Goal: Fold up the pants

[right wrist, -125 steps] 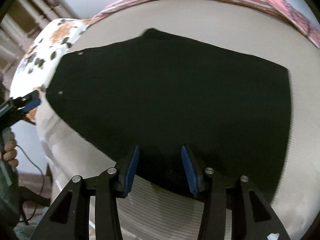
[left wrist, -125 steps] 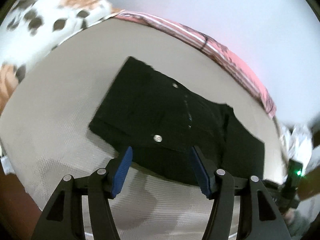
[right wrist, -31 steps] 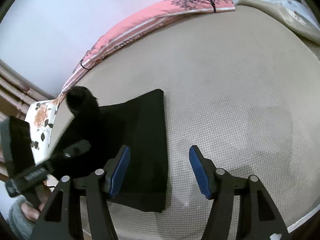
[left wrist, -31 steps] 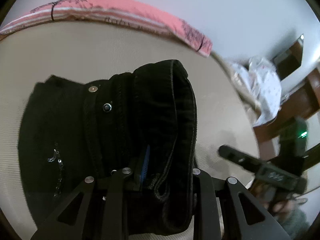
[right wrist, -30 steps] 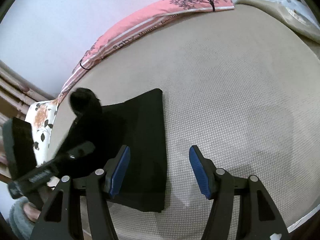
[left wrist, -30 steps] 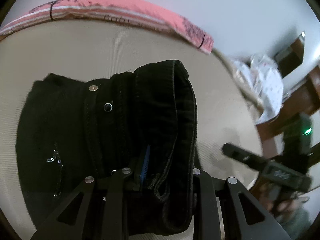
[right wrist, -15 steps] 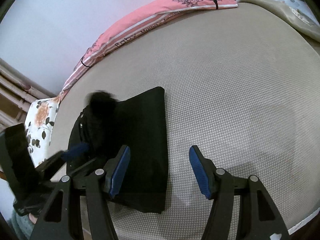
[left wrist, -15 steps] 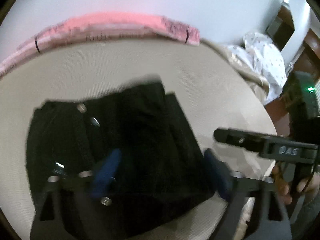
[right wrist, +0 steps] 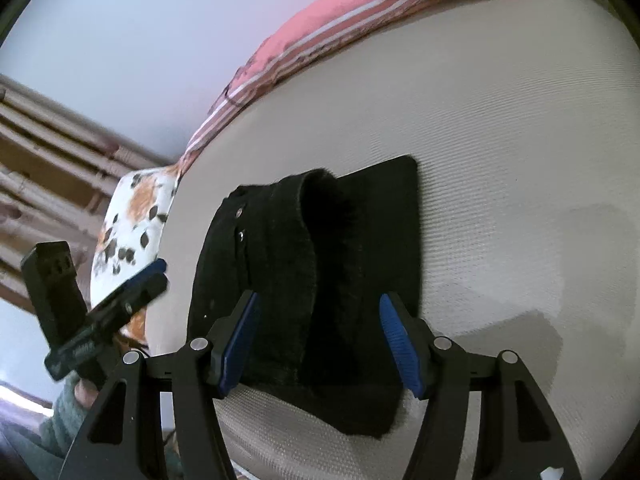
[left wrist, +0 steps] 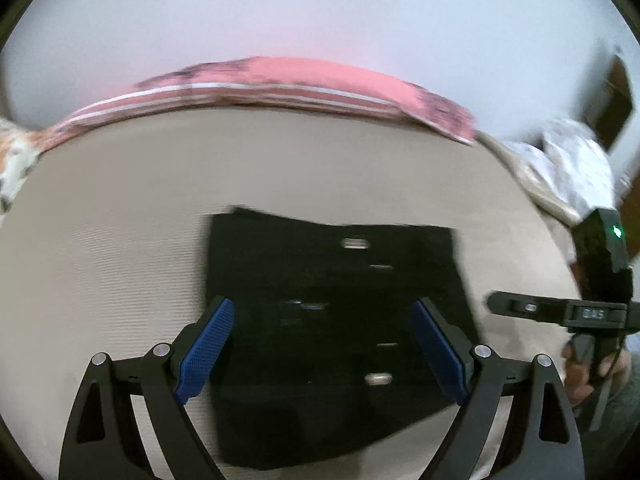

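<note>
The black pants (left wrist: 332, 320) lie folded into a compact rectangle on the beige mattress (left wrist: 100, 240), metal buttons showing on top. My left gripper (left wrist: 320, 350) hovers over the near part of them, open wide, with nothing pressed between its blue pads. In the right wrist view the same pants (right wrist: 320, 260) show a raised rolled fold along the top layer. My right gripper (right wrist: 320, 344) is open above their near edge, its pads clear of the cloth. Each gripper appears in the other's view: the right gripper (left wrist: 520, 306) and the left gripper (right wrist: 148, 276), each held by a hand.
A pink striped bolster (left wrist: 280, 84) runs along the far edge of the mattress against the pale wall. A floral pillow (right wrist: 132, 216) lies at the left end. White spotted cloth (left wrist: 572, 160) is heaped at the right end, with dark wooden furniture beyond it.
My left gripper let go of the folded waistband end, opened wide and drew back and up. The pants dropped flat. My right gripper swung left over the pants.
</note>
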